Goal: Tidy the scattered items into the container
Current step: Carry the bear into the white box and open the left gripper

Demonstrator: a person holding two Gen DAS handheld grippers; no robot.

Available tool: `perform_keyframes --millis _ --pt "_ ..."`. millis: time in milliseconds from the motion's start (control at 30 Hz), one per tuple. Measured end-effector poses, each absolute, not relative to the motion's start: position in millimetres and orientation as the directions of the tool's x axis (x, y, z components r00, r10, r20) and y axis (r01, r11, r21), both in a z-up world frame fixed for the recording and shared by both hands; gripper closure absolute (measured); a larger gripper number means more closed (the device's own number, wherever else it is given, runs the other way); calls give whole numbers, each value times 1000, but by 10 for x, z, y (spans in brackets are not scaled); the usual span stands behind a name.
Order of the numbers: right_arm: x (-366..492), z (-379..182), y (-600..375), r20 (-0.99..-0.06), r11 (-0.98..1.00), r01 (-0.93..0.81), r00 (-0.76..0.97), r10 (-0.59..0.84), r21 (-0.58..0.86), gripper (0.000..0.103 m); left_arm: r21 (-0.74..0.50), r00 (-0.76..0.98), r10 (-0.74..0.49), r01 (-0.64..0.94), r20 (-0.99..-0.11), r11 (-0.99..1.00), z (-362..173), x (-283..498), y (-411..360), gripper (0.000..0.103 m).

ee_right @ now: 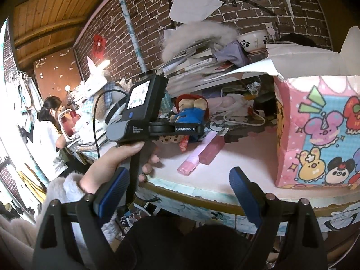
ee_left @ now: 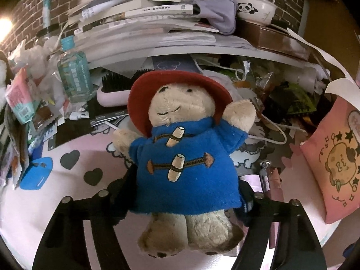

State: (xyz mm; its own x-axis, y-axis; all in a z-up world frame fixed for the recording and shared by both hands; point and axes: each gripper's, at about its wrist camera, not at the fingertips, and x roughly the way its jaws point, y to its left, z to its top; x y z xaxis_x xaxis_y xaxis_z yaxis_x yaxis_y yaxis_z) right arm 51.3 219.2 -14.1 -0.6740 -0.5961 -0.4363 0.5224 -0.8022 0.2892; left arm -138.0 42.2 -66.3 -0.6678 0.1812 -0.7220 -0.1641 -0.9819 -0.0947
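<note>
Left tool (ee_left: 186,193): jaws clamped on the waist of the plush bear, one black finger at each side of its blue coat. No earlier view to compare.

Plush bear (ee_left: 184,157): tan fur, red hat, blue duffle coat with toggles; held face-up between the left tool's fingers, over the pink table (ee_left: 74,180). In the right wrist view it (ee_right: 191,110) sits just beyond the left tool's body, above the table surface.

Right tool (ee_right: 177,191): jaws apart, blue pads (ee_right: 112,191) with nothing between them; hangs off the near table edge.

Hand (ee_right: 117,159): grips the left tool's handle, fluffy sleeve at the wrist.

Container (ee_right: 315,132): pink cartoon-printed carton, top flaps open, standing on the table to the right of the bear, well apart from it.

Pink tubes (ee_right: 202,153): two, lying side by side on the table between bear and carton.

Other: water bottle (ee_left: 74,76), panda bowl (ee_left: 254,9) on stacked books.
</note>
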Motion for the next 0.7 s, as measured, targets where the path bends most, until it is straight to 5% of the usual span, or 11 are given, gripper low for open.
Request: perform_keyframes --millis 267,700 --pt "515 -139 2196 -434 -800 523 -673 -599 292 14 -110 -669 197 -170 -717 -979 -641 -1387 390 49" --pt "534 -135 2196 -429 -799 524 -674 -601 296 14 -130 -712 222 -182 -666 -975 -355 -1303 371 51"
